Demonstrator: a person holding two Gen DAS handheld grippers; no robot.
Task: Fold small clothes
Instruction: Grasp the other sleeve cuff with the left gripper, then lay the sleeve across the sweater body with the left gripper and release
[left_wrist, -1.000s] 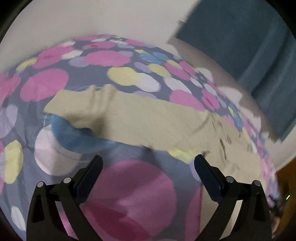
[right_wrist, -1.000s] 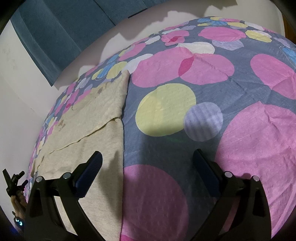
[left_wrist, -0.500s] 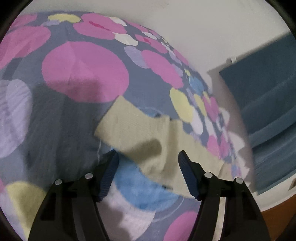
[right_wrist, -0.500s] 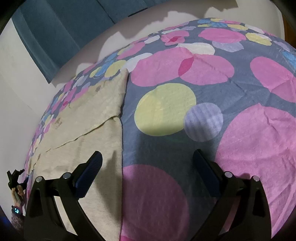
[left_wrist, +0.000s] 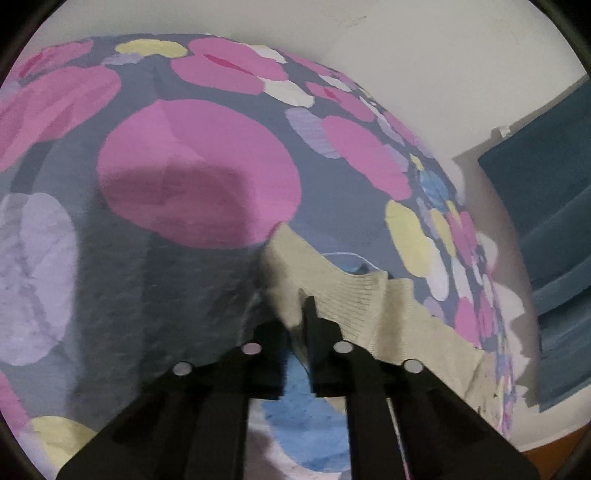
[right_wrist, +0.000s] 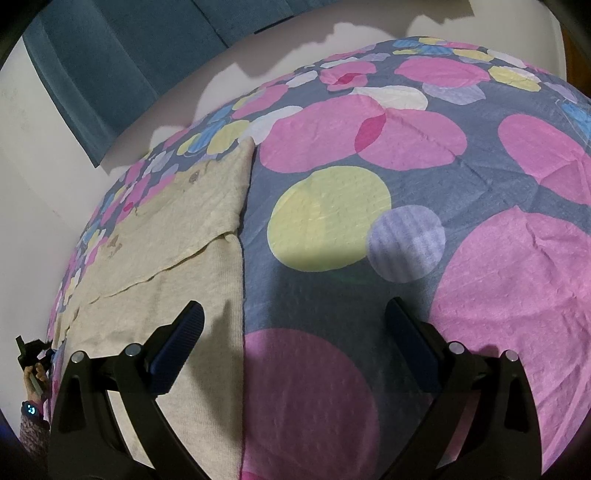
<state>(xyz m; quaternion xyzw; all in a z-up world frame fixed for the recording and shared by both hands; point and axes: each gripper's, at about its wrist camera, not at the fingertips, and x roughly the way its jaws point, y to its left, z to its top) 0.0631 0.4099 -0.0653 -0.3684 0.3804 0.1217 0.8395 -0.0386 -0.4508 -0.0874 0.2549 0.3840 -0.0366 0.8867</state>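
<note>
A cream-beige knitted garment (left_wrist: 354, 302) lies spread flat on a bed covered by a grey sheet printed with pink, yellow, lilac and blue circles (left_wrist: 199, 173), one ribbed cuff end pinched between the nearly closed left tongs (left_wrist: 295, 325). In the right wrist view the garment (right_wrist: 177, 258) stretches along the sheet's (right_wrist: 332, 221) left side, where the right tongs (right_wrist: 295, 332) hover spread wide, gripping nothing, one blue pad (right_wrist: 177, 343) over the knit. Teal curtains (right_wrist: 122, 51) hang against the white wall behind.
</note>
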